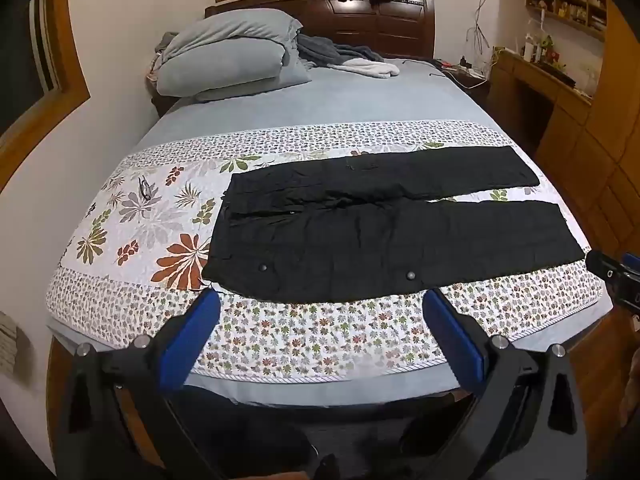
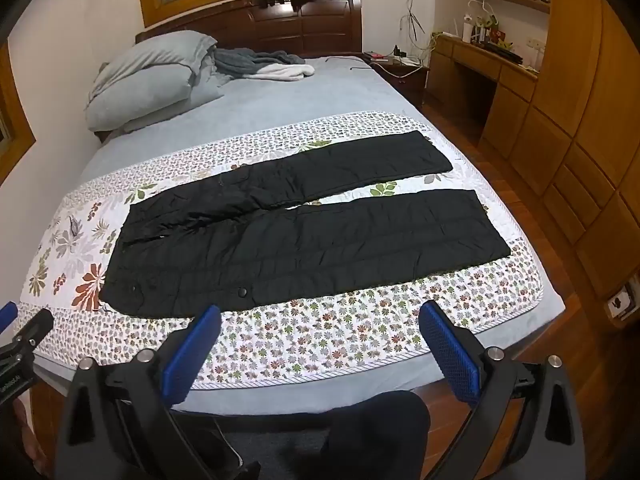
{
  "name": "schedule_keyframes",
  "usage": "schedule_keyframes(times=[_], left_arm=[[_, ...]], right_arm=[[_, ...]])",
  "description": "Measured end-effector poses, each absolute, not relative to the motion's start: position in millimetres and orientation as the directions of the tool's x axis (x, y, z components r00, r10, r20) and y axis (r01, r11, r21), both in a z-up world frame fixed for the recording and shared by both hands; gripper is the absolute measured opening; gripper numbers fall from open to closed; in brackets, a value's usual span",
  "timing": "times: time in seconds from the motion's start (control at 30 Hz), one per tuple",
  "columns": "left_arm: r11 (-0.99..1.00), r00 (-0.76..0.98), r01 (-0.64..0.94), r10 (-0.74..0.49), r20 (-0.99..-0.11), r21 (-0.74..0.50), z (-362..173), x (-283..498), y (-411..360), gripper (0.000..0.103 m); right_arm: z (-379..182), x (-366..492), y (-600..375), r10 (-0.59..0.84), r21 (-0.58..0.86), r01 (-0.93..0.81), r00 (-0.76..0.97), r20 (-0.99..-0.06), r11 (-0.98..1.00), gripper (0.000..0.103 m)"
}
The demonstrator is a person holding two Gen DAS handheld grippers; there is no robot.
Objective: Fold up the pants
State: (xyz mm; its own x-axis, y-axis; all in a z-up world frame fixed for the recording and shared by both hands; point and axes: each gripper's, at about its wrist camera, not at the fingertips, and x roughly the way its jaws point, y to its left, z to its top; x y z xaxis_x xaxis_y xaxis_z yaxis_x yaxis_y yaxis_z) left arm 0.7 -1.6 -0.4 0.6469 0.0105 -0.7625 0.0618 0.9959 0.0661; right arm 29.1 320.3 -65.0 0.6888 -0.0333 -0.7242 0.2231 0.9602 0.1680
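Note:
Black pants [image 1: 360, 236] lie flat and unfolded across the floral quilt [image 1: 280, 340], waist to the left, both legs stretched to the right with a gap between them. In the right wrist view the same pants [image 2: 304, 236] fill the middle of the bed. My left gripper [image 1: 322, 300] hangs open above the quilt's near edge, just short of the near pant leg, with nothing between its blue pads. My right gripper [image 2: 320, 316] is open too, held near the bed's front edge, empty. The right gripper's body [image 1: 616, 276] peeks in at the right edge of the left wrist view.
Grey pillows [image 1: 224, 56] and a rumpled grey and white blanket [image 1: 348, 60] sit at the headboard end. A nightstand with cables [image 2: 396, 64] and a wooden desk [image 2: 480, 68] stand right of the bed. A dark trouser knee [image 2: 380, 428] shows below the bed's edge.

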Motion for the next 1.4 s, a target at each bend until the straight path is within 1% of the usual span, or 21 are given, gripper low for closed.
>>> schedule_keyframes(times=[0.37, 1.4], left_arm=[[0.996, 0.648, 0.068, 0.005, -0.762, 0.065, 1.1, -0.8, -9.5, 0.101], [0.996, 0.657, 0.063, 0.001, -0.754, 0.056, 1.5, -0.8, -1.4, 0.101]], right_arm=[[-68.0, 28.3, 314.8, -0.046, 0.166, 0.241, 0.683, -0.729, 0.956, 0.1], [-65.0, 29.3, 320.6, -0.052, 0.153, 0.237, 0.682, -0.729, 0.959, 0.1]])
